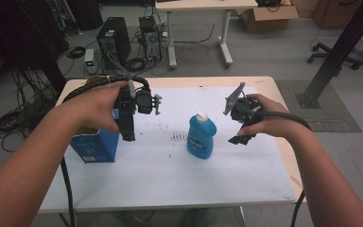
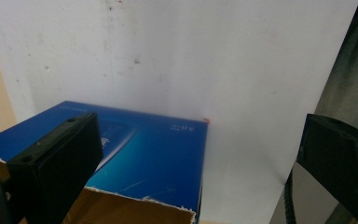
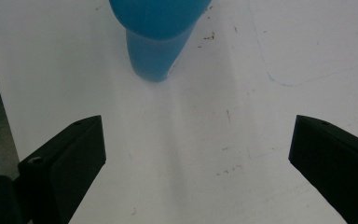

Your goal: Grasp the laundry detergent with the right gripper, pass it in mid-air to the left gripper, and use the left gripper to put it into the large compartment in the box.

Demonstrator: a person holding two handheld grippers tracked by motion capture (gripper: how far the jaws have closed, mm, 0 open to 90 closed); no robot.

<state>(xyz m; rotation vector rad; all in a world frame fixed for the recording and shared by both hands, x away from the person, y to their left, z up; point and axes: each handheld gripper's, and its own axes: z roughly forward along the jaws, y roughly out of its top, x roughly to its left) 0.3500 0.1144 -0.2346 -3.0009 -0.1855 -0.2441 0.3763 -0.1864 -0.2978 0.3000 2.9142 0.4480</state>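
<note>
One blue bottle, white cap, upright

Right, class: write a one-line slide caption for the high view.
Two open hand-held grippers, left over a blue box, right beside a blue bottle.

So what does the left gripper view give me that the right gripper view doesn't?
Left gripper view: the blue cardboard box from above, its torn open rim at the bottom of the picture, lying under the left gripper, whose jaws stand wide apart with nothing between them.

Right gripper view: the lower part of the blue bottle standing ahead of the right gripper, whose jaws are also open and apart from the bottle.

Both: the white table top, scuffed with small dark marks, and a pair of black jaws open and holding nothing.
</note>
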